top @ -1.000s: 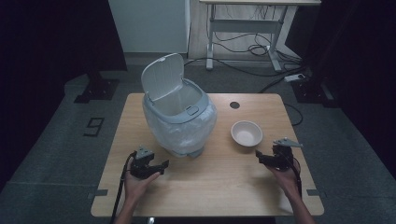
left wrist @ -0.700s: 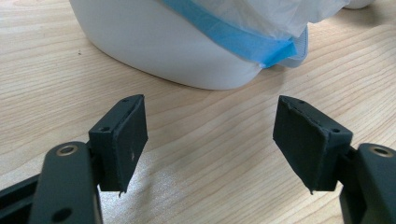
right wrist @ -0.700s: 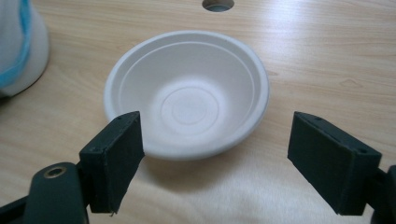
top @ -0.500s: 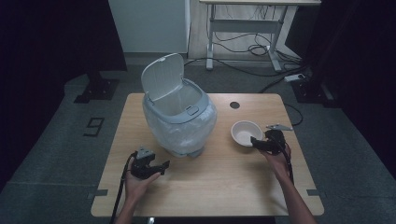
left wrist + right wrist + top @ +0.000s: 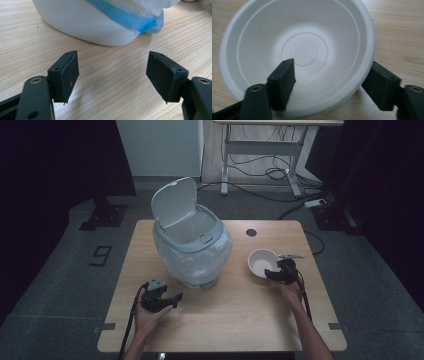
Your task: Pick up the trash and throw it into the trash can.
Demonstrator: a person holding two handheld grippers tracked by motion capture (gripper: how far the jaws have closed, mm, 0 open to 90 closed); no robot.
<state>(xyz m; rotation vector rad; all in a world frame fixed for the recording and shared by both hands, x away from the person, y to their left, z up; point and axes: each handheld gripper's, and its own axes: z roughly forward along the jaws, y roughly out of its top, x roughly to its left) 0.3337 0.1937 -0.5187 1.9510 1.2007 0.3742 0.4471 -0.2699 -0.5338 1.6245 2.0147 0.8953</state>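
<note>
Straddling the bowl (image 5: pixel 297 50) rim, right hand-held gripper (image 5: pixel 332 82) gapes; left hand-held gripper (image 5: pixel 112 75) rests spread.

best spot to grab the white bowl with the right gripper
Pinch the rim of the white bowl on the side nearest the right gripper, one jaw inside, one outside. The thin, flared wall sits upright and empty, and the open jaws already straddle that edge.

Light wooden rectangular surface (image 5: pixel 235 320) with a dark round hole near the far edge. Carrying a pale grey lidded plastic bin (image 5: pixel 192 247), lid raised, and a white round paper bowl (image 5: pixel 261 262) well apart at right.
</note>
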